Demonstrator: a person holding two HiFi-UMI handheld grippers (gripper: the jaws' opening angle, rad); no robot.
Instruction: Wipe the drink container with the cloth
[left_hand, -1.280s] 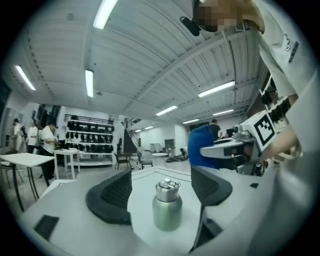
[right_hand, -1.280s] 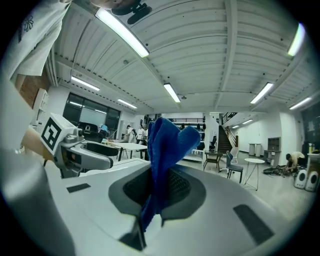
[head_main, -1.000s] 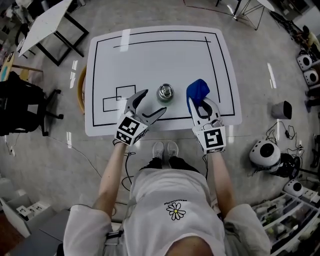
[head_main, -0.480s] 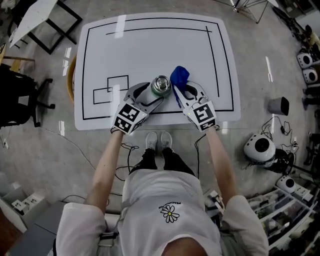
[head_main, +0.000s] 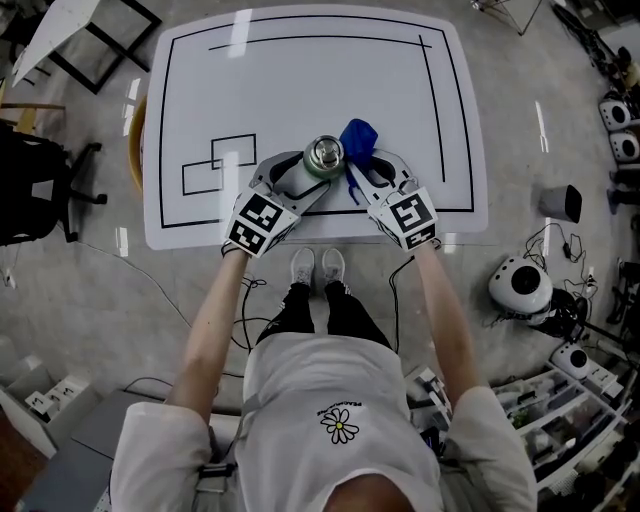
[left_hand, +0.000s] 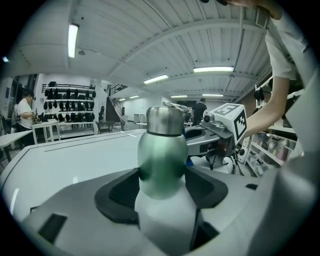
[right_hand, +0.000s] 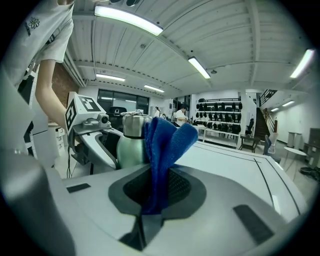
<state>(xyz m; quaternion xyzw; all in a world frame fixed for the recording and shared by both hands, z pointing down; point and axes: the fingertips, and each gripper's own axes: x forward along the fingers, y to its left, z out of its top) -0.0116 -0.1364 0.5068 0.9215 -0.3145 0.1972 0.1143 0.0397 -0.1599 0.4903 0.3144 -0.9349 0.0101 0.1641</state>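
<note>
A green drink bottle (head_main: 322, 157) with a steel cap stands near the front edge of the white table (head_main: 300, 70). My left gripper (head_main: 303, 180) has just been closing its jaws and is now shut on it: in the left gripper view both black pads (left_hand: 120, 192) touch the bottle (left_hand: 162, 160). My right gripper (head_main: 369, 167) is shut on a blue cloth (head_main: 357, 136), which sticks up from its jaws (right_hand: 162, 147). The cloth sits right beside the bottle (right_hand: 130, 145); whether they touch I cannot tell.
Black lines and two small rectangles (head_main: 220, 165) are drawn on the table. A black chair (head_main: 40, 180) stands on the floor at the left. White round devices and cables (head_main: 525, 290) lie at the right. The person's feet (head_main: 318, 268) are at the table's front edge.
Both grippers came down to the bottle. The left jaws narrowed around its body. The right gripper brought the cloth up to the bottle's right side.
</note>
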